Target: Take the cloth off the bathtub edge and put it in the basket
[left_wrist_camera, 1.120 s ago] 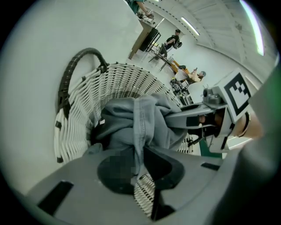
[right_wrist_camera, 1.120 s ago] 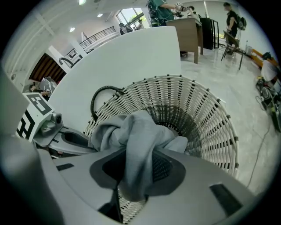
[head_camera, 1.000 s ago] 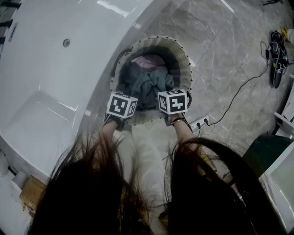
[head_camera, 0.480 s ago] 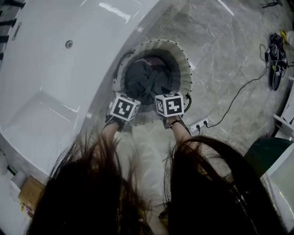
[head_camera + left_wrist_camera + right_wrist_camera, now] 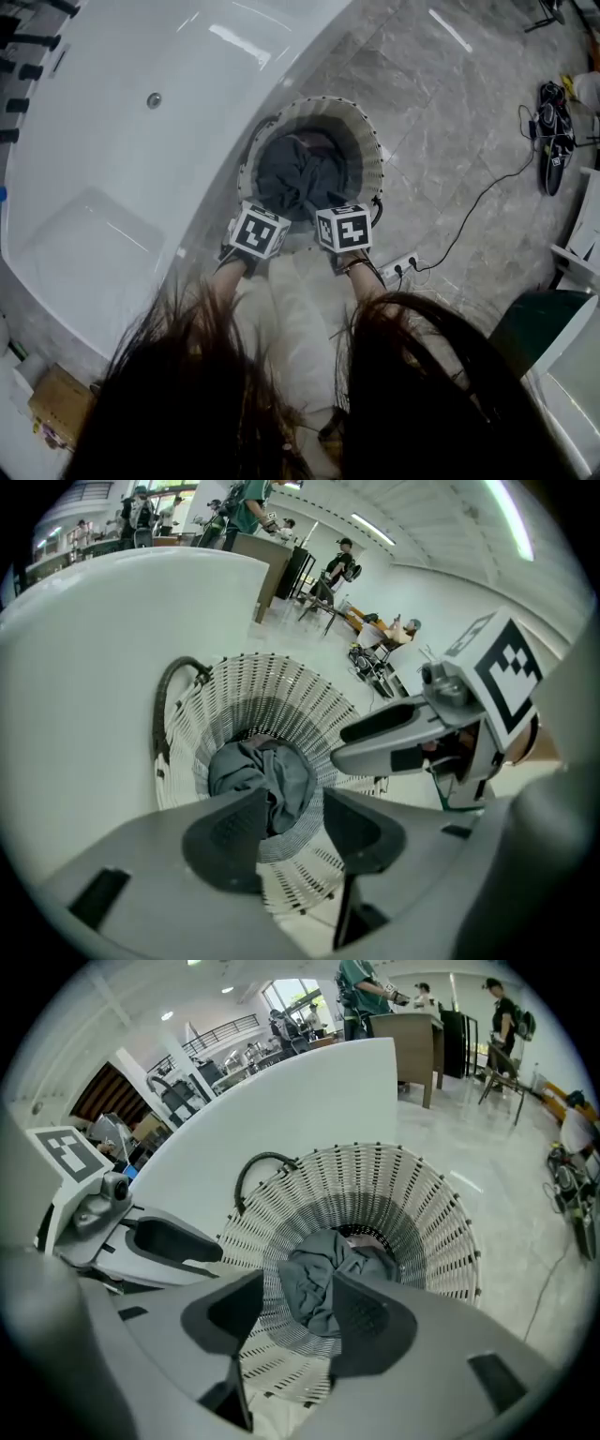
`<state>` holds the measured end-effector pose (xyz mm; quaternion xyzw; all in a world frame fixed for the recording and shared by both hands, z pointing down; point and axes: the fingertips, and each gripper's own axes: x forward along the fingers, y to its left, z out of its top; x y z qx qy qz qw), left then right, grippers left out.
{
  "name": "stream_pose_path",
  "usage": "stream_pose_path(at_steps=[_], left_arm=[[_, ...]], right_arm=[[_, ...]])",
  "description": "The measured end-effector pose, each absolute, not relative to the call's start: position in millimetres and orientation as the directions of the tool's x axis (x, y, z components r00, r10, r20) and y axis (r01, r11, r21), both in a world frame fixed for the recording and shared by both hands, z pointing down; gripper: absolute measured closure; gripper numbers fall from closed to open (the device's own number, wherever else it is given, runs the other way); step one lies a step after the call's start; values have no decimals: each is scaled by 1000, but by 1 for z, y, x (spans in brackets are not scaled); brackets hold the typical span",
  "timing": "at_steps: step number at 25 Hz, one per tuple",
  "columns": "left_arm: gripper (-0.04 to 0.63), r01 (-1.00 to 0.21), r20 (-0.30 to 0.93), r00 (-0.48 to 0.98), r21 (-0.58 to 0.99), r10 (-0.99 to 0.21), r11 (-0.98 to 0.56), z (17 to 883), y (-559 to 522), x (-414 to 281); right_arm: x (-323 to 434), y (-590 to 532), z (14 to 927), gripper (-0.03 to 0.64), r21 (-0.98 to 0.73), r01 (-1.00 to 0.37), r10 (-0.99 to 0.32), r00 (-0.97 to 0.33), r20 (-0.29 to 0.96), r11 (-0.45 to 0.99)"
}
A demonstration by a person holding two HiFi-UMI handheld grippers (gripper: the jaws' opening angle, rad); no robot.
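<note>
The grey cloth point(image 5: 305, 178) lies crumpled at the bottom of the white slatted basket point(image 5: 367, 141), which stands on the floor against the white bathtub point(image 5: 122, 159). Both grippers hover side by side over the basket's near rim. My left gripper point(image 5: 261, 225) is opening; in the left gripper view its jaws point(image 5: 295, 803) are apart and bare, with the cloth point(image 5: 267, 775) well below them in the basket point(image 5: 272, 686). My right gripper point(image 5: 343, 225) is open too; the right gripper view shows empty space between its jaws point(image 5: 300, 1302) above the cloth point(image 5: 323, 1283).
A power strip point(image 5: 398, 265) and its cable lie on the marble floor right of the basket. Dark gear point(image 5: 553, 122) sits at the far right, a green object point(image 5: 534, 319) at the lower right, and a cardboard box point(image 5: 56, 403) at the lower left. People stand far off point(image 5: 342, 560).
The grey cloth has dropped from beside the grippers to the basket's bottom, covering the pink item. Both grippers have drawn back to the near rim.
</note>
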<state>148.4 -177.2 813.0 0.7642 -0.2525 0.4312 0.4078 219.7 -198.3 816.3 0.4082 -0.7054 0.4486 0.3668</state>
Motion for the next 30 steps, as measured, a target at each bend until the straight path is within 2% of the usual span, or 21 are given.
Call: stream_pose_path(at_steps=[7,18,25,30], left_arm=[[425,-714,830,546,388,-117,-583,759,-176,146],[425,-747,694,606,330,-388,-576,602,-174,105],[427,-776,532,619,302,-577,-554,464,-154,54],[470,-832,402,554,270,-729,-484,376,-119,2]], right_arm=[[202,-195,744,396,-353,-888,-366,-446,817,293],[153,-196,574,396,-344,-841,-559,-536,633,418],[88,-172,442,417,-403,-724,-591,-690,418,560],[44,-135,355,454,-384,-643,-588,-764,264,663]])
